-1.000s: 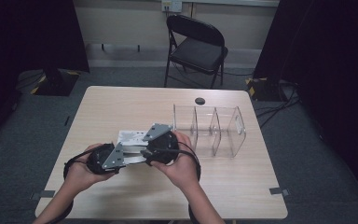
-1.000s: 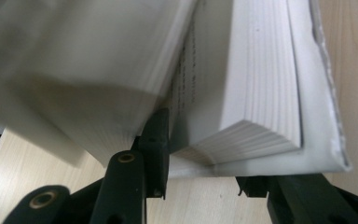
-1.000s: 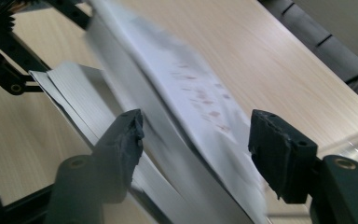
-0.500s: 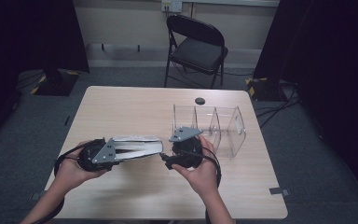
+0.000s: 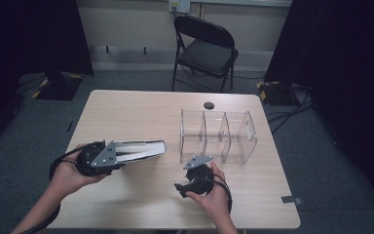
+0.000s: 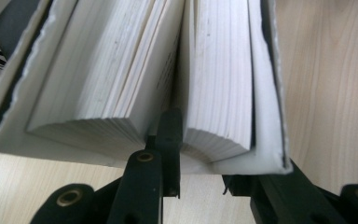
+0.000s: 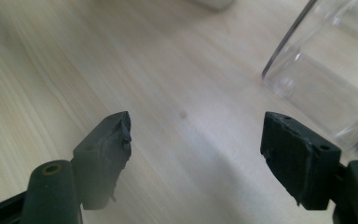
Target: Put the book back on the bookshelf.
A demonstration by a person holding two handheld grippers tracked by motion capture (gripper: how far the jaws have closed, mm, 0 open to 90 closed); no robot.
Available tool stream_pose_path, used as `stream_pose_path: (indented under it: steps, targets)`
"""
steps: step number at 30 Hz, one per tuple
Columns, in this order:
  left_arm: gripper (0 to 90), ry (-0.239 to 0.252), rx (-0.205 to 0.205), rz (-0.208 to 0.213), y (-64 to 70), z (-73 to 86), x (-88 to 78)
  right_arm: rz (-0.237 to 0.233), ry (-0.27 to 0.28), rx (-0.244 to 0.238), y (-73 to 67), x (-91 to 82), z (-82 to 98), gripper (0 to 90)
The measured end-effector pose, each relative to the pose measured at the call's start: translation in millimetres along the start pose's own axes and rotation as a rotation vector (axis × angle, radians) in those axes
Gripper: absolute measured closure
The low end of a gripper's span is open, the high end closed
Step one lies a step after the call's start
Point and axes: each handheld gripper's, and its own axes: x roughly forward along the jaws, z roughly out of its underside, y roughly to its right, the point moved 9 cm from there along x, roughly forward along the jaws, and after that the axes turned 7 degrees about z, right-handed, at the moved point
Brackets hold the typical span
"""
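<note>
A thick white paperback book (image 5: 141, 148) hangs level above the table's left half, spine toward the far side. My left gripper (image 5: 124, 156) is shut on it. In the left gripper view one jaw sits wedged between the pages (image 6: 121, 70) and the other lies outside the cover (image 6: 270, 93), pinching the back block of the book (image 6: 219, 84). My right gripper (image 5: 183, 185) stands open near the table's front, just in front of the clear organizer (image 5: 219, 136). Bare wood shows between its fingertips (image 7: 103, 140), and a corner of the organizer (image 7: 326, 79) lies ahead to the right.
The clear organizer has three upright compartments and stands right of centre on the wooden table (image 5: 136, 112). A small black disc (image 5: 208, 105) lies behind it. A black folding chair (image 5: 207, 48) stands beyond the far edge.
The two hands have drawn apart. The left gripper carried the book left and lifted it. The right gripper let go of the book and moved right and nearer the front edge, by the organizer.
</note>
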Motion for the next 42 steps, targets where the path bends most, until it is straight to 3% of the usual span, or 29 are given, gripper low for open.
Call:
stream_pose_path:
  steps: [3, 4, 6, 12, 17, 21, 22, 23, 24, 25, 26, 28, 30, 42]
  targets:
    - [73.4, -0.015, 0.006, 0.016, -1.7, -0.8, -4.1, 0.003, -0.018, 0.004, -0.3, 7.0, 11.3, 23.5]
    - [73.7, 0.009, -0.014, 0.024, -2.0, -2.0, -5.1, 0.005, -0.015, 0.003, -0.2, 8.3, 13.5, 23.2]
    - [74.2, 0.002, -0.006, 0.034, -3.3, -0.1, -8.1, 0.015, -0.026, -0.009, 0.3, 8.9, 17.3, 21.7]
    - [74.1, 0.009, -0.034, 0.061, 0.4, 1.1, -12.2, 0.007, -0.046, -0.005, 0.4, 14.1, 27.0, 19.9]
    - [74.2, -0.030, -0.049, 0.063, -4.3, 1.9, -14.4, 0.004, -0.060, 0.000, -1.3, 19.5, 33.8, 17.9]
    - [74.3, -0.052, -0.079, 0.065, -7.3, 1.3, -14.8, 0.014, -0.049, -0.022, -1.2, 20.6, 35.3, 16.1]
    - [74.3, -0.041, -0.105, 0.060, -7.8, 0.1, -13.6, 0.014, -0.046, -0.022, -0.9, 20.9, 35.5, 15.6]
    - [74.4, -0.068, -0.090, 0.067, -9.6, 1.1, -15.2, 0.015, -0.044, -0.021, -0.6, 20.8, 35.8, 15.6]
    - [74.4, -0.029, -0.138, 0.060, -8.0, -2.3, -12.0, 0.019, -0.041, -0.021, 0.0, 20.9, 36.0, 15.3]
    - [74.5, -0.029, -0.138, 0.060, -8.0, -2.3, -12.0, 0.020, -0.040, -0.018, 0.0, 20.8, 36.3, 15.2]
    - [74.5, -0.067, -0.126, 0.069, -11.1, -1.5, -13.7, 0.018, -0.030, -0.022, 0.2, 21.0, 36.3, 14.8]
    - [74.4, -0.098, -0.107, 0.089, -13.0, -0.4, -15.4, 0.019, -0.024, -0.012, 0.1, 21.2, 36.7, 14.1]
    - [74.4, -0.092, -0.126, 0.093, -14.2, -1.1, -15.1, 0.022, -0.011, -0.011, 0.9, 21.8, 36.8, 13.3]
    - [74.3, -0.108, -0.090, 0.105, -11.0, 1.1, -18.5, 0.029, 0.068, 0.021, 1.8, 25.3, 37.5, 9.6]
